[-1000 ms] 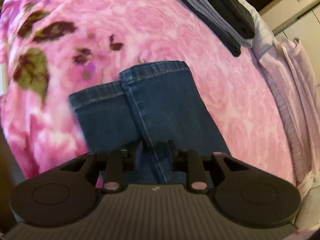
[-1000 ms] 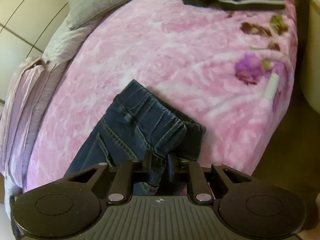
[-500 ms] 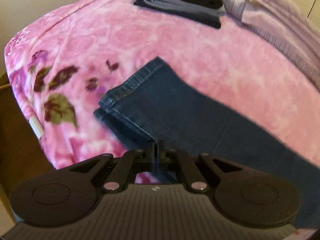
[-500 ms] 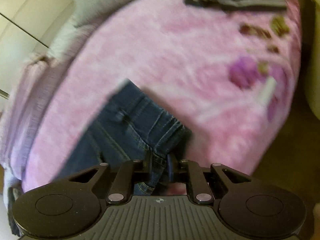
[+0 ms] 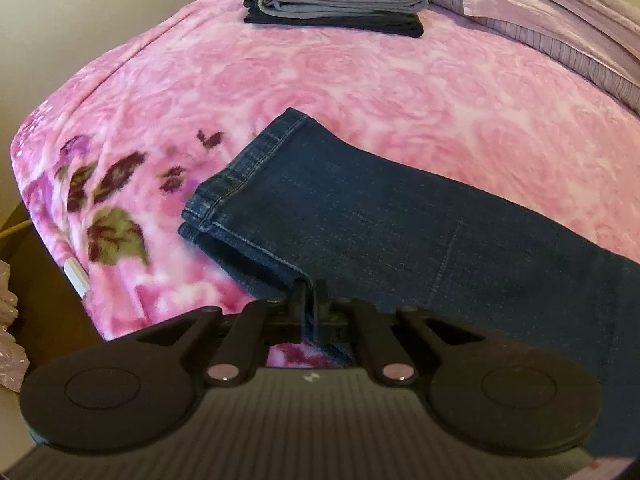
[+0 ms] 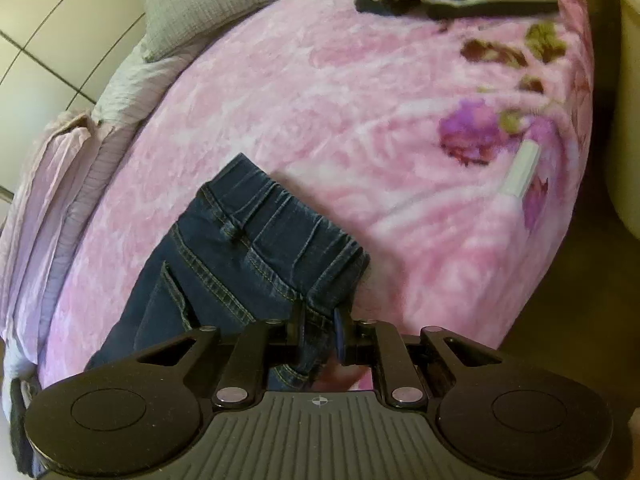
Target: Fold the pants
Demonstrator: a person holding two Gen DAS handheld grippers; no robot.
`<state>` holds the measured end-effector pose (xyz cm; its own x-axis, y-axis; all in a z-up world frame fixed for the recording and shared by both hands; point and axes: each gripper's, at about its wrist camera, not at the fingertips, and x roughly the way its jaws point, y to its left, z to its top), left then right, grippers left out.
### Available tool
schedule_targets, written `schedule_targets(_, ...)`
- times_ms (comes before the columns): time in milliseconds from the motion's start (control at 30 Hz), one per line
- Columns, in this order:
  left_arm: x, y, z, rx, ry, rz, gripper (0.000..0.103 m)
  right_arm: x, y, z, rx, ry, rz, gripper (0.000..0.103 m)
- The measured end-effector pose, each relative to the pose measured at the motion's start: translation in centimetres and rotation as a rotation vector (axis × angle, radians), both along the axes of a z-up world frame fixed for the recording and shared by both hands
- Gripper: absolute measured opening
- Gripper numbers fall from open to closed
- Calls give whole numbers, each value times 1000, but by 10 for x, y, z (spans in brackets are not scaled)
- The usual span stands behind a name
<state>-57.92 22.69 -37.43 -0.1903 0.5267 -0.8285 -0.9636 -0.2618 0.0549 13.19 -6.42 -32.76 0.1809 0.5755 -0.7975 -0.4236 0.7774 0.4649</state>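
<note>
While the jeans (image 5: 360,216) lie lengthwise along the near edge of the bed (image 5: 360,80), the left hand-held gripper (image 5: 309,292) is clamped on a thin bit of the lower hem and the right hand-held gripper (image 6: 320,320) pinches the waistband. Either thin bite could slip, letting denim slide off the edge. Open blanket lies beyond; a folded stack (image 5: 336,4) sits far off.

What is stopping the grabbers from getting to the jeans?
Nothing visible is. Both already have the jeans: the left gripper is pinched shut on the near edge of a leg close to the hems, and the right gripper is clamped on the bunched waistband end. The pink blanket beyond them lies bare up to the folded stack.
</note>
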Motion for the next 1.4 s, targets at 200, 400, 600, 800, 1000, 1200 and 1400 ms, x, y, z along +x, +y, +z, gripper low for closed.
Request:
schedule_targets(200, 8, -2, 24, -63, 42, -63, 10, 4, 7, 1, -122, 0, 35, 41)
schedule_targets(400, 55, 19, 72, -4, 21, -222, 18, 24, 5, 45, -72, -121, 99, 57)
schedule_targets(600, 199, 92, 53, -44, -273, -594, 26, 65, 62, 27, 38, -66, 158, 65)
schedule_targets(800, 337, 143, 21, -183, -541, -797, 34, 93, 100, -5, 100, 34, 171, 66)
schedule_targets(1000, 393, 156, -3, -317, -644, -864, 40, 104, 106, -21, 145, 90, 157, 66)
schedule_targets(1200, 412, 144, -22, -366, -633, -946, 0, 94, 105, -17, 102, -18, 267, 1)
schedule_targets(1400, 389, 120, -23, -133, -620, -922, 2, 57, 102, -3, -6, -277, 289, 0)
